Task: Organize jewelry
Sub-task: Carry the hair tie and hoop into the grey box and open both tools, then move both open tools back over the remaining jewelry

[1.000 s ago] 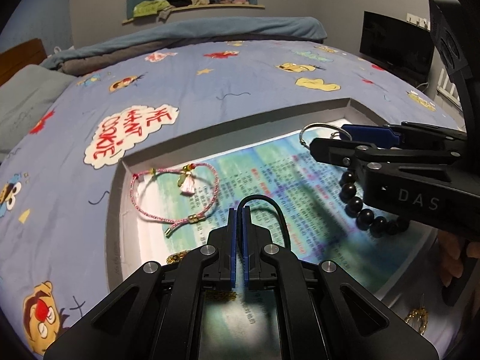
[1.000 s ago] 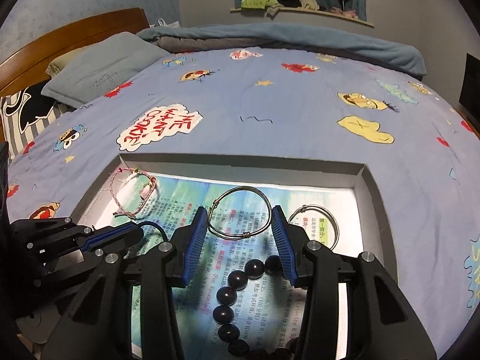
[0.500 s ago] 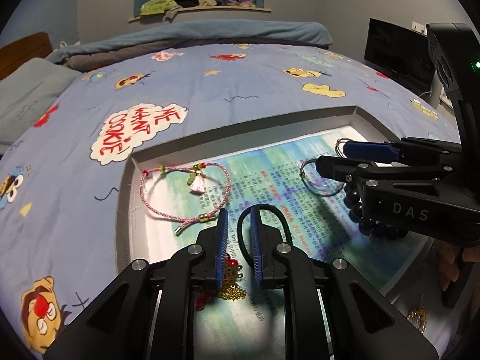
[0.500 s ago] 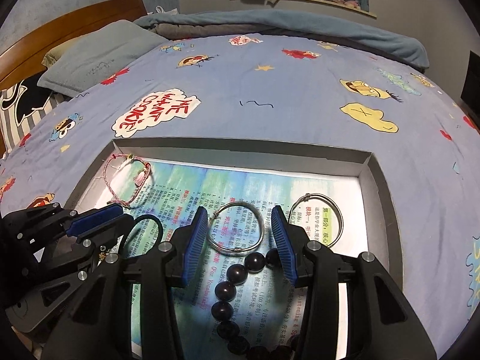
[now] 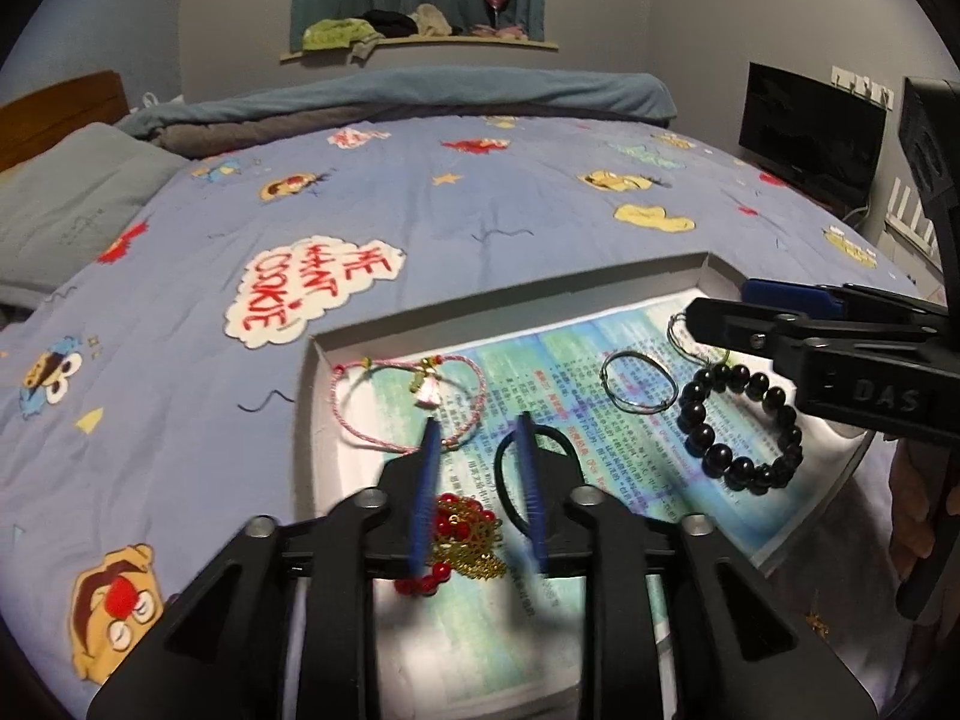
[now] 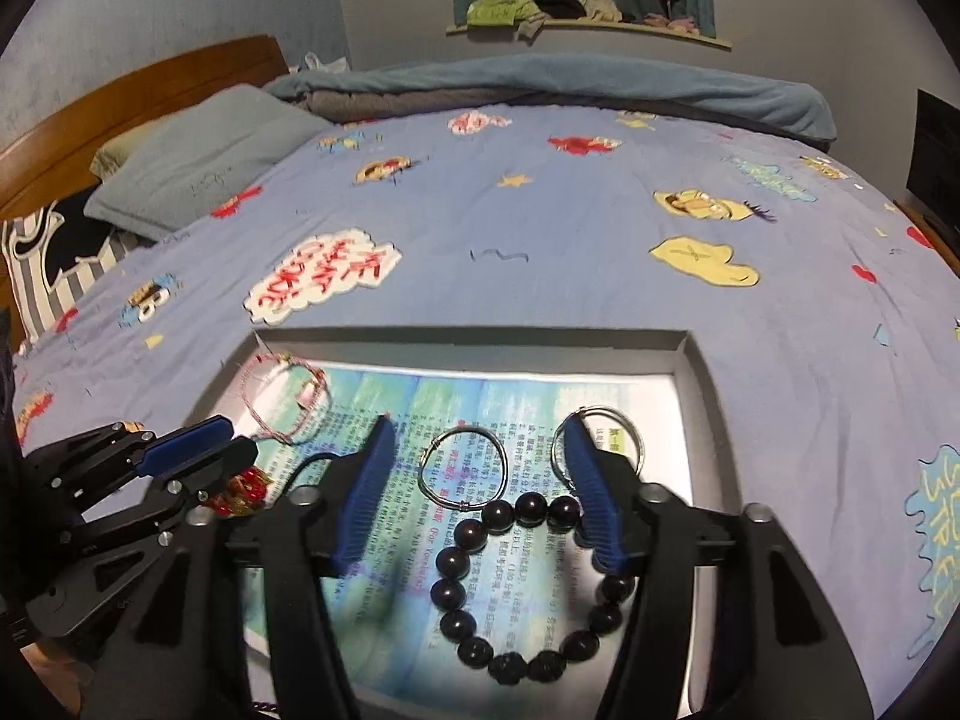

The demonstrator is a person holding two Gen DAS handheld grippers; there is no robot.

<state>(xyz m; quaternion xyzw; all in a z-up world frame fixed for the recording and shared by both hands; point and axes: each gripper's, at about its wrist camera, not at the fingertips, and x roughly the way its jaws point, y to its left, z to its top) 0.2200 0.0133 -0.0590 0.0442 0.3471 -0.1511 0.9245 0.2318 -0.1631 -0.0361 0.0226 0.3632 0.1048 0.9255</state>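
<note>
Left wrist view: your left gripper [image 5: 480, 483] stands with its jaws apart and empty over the tray [image 5: 510, 294]. A black hair tie [image 5: 534, 468] lies at its right finger, a red-and-gold beaded piece [image 5: 462, 531] sits between the fingers, and a pink cord bracelet [image 5: 408, 402] lies just ahead to its left. Right wrist view: your right gripper [image 6: 480, 495] is spread wide, holding nothing. The black bead bracelet [image 6: 528, 588] lies between its fingers, one silver ring [image 6: 465, 471] just ahead, and a second silver ring [image 6: 606, 444] at its right fingertip.
</note>
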